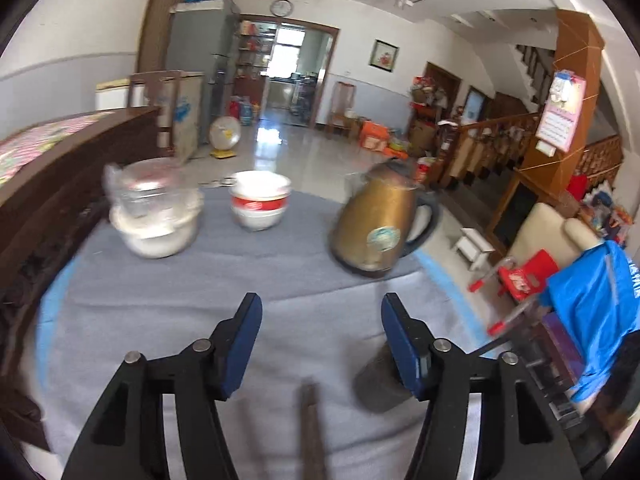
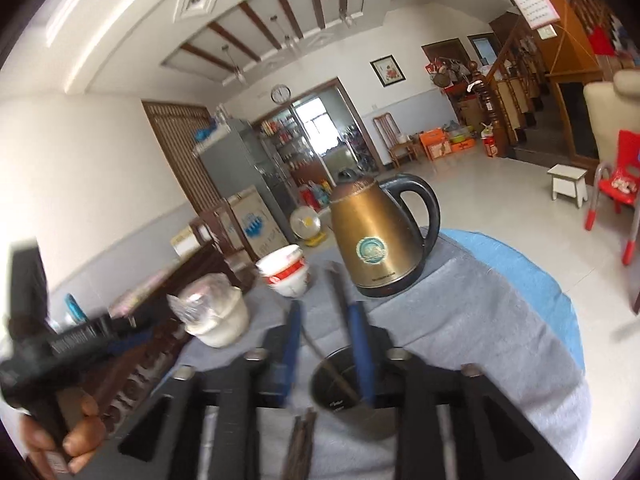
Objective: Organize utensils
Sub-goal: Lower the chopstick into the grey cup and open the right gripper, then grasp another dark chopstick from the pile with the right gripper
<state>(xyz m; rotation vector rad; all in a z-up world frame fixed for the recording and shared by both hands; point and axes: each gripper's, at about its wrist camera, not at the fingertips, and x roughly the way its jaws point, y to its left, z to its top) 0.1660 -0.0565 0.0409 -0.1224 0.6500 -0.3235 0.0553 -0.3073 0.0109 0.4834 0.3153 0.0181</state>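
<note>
In the left wrist view my left gripper (image 1: 322,306) is open above the grey tablecloth (image 1: 224,280), with nothing pressed between its blue pads. Dark brown chopsticks (image 1: 313,424) lie on the cloth low between its fingers. A dark cup (image 1: 374,384) stands just behind its right finger. In the right wrist view my right gripper (image 2: 325,312) is open over that dark cup (image 2: 344,392). A thin chopstick (image 2: 335,286) leans out of the cup between the pads, close to the right one. More chopsticks (image 2: 302,444) lie on the cloth below.
A gold kettle (image 1: 376,224) stands at the table's far right and a red-and-white bowl (image 1: 260,202) at the far middle. A white bowl with clear plastic on it (image 1: 154,208) sits far left. Dark wooden furniture (image 1: 48,200) borders the left. A hand (image 2: 76,436) holds the left gripper's handle.
</note>
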